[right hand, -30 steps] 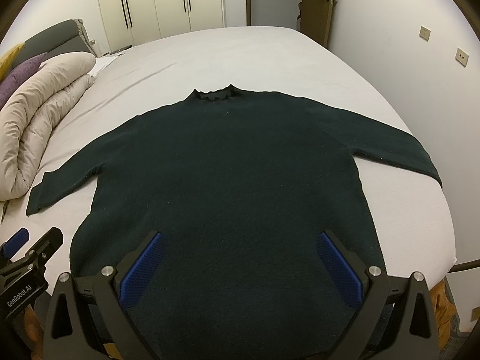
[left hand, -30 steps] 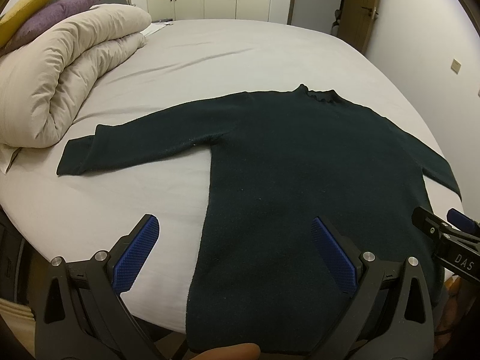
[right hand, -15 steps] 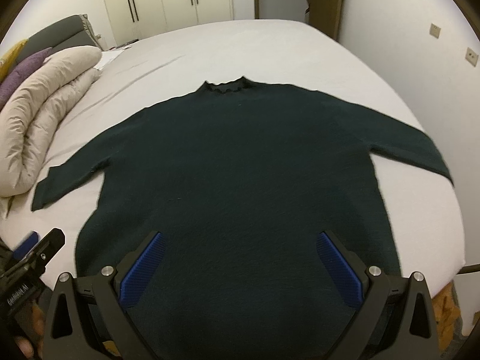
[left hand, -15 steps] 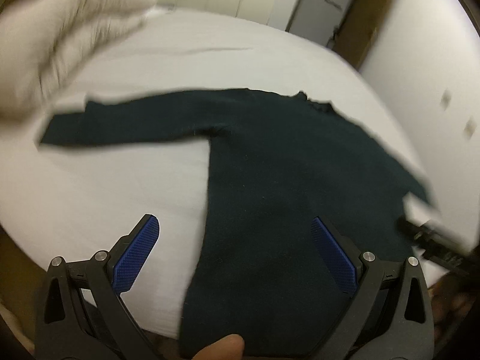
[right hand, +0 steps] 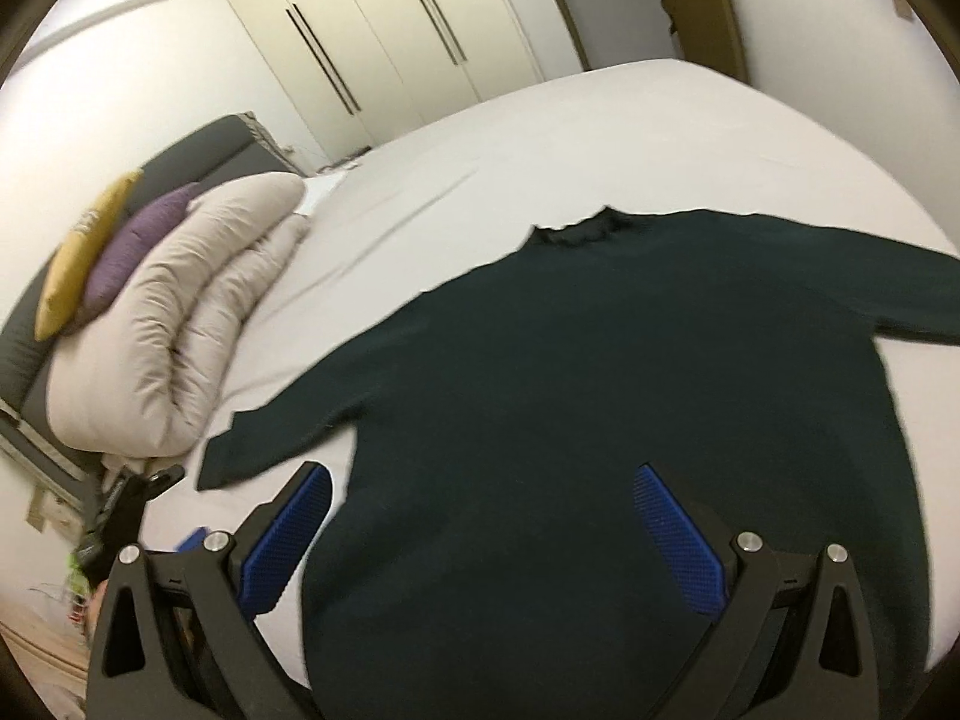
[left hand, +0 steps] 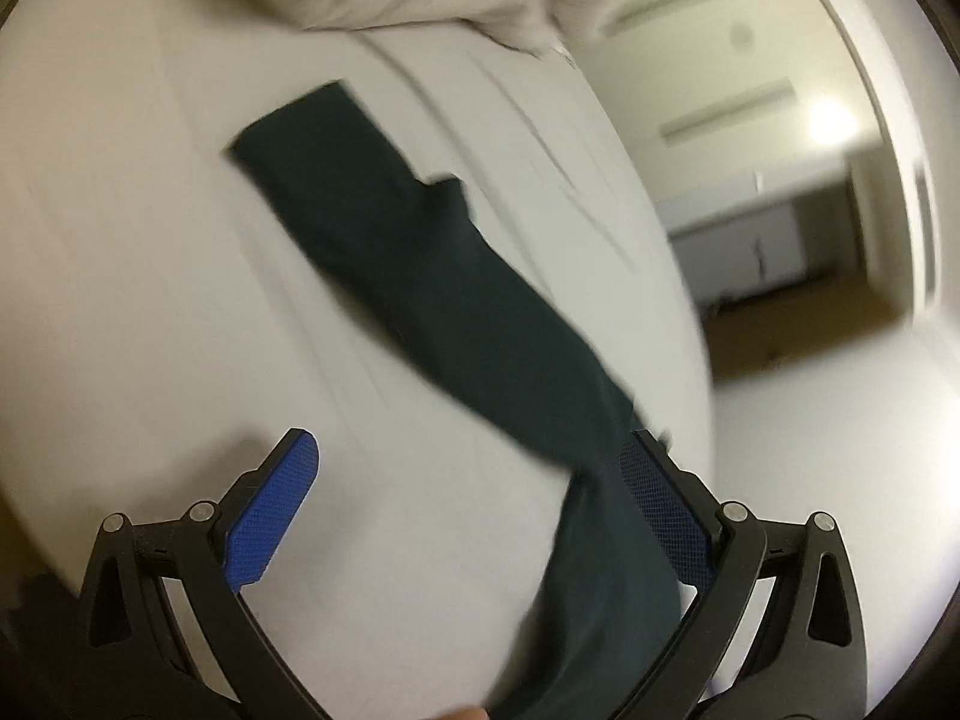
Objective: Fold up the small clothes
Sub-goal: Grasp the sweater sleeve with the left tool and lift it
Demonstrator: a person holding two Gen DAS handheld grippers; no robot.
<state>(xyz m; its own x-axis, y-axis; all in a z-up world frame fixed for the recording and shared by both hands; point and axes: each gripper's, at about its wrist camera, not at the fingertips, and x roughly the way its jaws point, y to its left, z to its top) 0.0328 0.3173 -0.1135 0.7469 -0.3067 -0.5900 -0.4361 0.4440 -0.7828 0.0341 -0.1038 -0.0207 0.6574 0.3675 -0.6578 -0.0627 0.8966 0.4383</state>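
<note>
Left wrist view, left claw (left hand: 465,516) wide apart over sweater sleeve (left hand: 420,294), right claw (right hand: 480,546) likewise agape

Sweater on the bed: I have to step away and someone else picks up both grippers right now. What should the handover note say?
Left gripper: open, holding nothing, aimed along the sweater's left sleeve; that view is blurred.
Right gripper: open, holding nothing, over the sweater near its hem.
Sweater: spread flat on the bed, collar away from you, both sleeves out, rolled duvet beside the left sleeve.
Done: laid out only; no fold shows.
Left: fold sleeves in, then the body.
</note>
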